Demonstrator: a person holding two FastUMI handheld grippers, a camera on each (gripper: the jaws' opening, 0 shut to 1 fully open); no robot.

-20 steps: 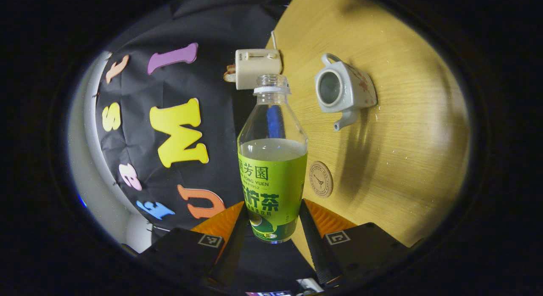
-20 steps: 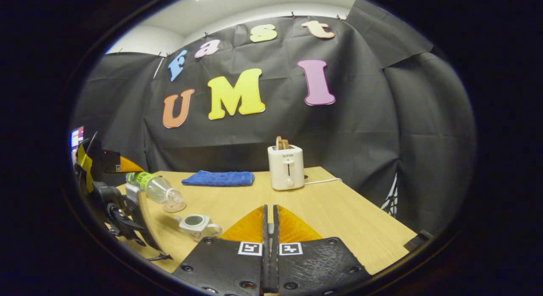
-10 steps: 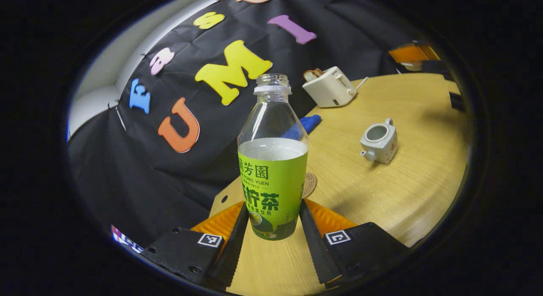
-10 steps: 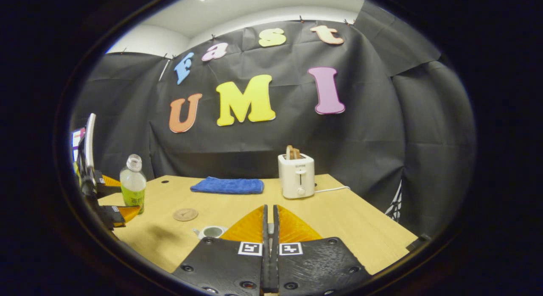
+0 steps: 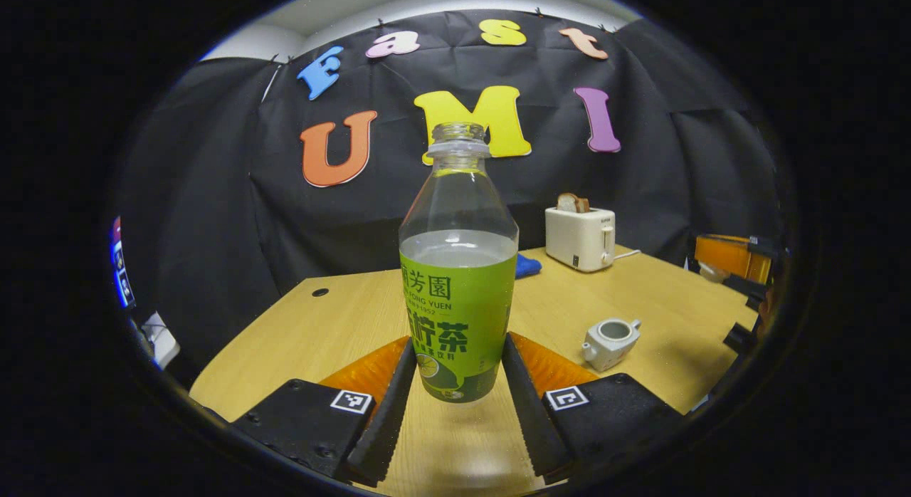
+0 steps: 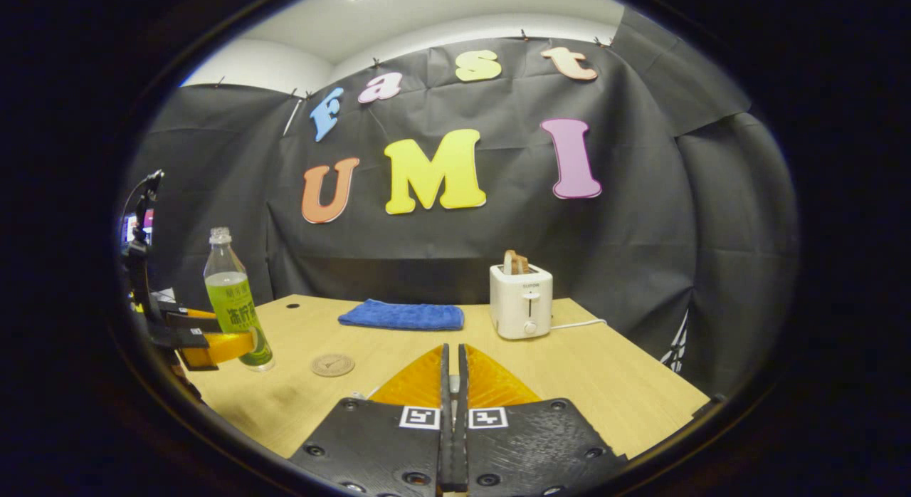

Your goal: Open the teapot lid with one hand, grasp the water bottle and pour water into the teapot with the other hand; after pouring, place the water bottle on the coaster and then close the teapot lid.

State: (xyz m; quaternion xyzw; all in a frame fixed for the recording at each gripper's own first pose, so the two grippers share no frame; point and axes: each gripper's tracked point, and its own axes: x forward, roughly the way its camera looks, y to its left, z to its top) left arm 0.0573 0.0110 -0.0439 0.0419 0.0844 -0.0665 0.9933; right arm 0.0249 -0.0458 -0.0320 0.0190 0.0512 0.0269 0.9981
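Left tongs (image 5: 455, 383): both fingers pressed on the lower label of the clear plastic water bottle with the green label (image 5: 457, 283). Bottle upright, cap off, neck open, liquid level just above the label top. From the right gripper view the same bottle (image 6: 231, 305) sits at the far left of the light wooden counter (image 6: 569, 376), the left tongs (image 6: 213, 340) around its lower half; can't tell whether its base touches the counter or hangs just above.

Round brown coaster (image 6: 332, 364): flat on the counter, just beside the bottle, not under it.

Small white ceramic teapot (image 5: 609, 342): on the counter in the left gripper view, well apart from the bottle, top opening uncovered, spout pointing toward the bottle side.

Right tongs (image 6: 453, 390): fingers closed together with only a thin seam between them; can't tell whether anything is pinched at the tips.

Back of counter: folded blue cloth (image 6: 402, 316), and a white toaster (image 6: 521, 310) with toast in the slot, its cord trailing off.
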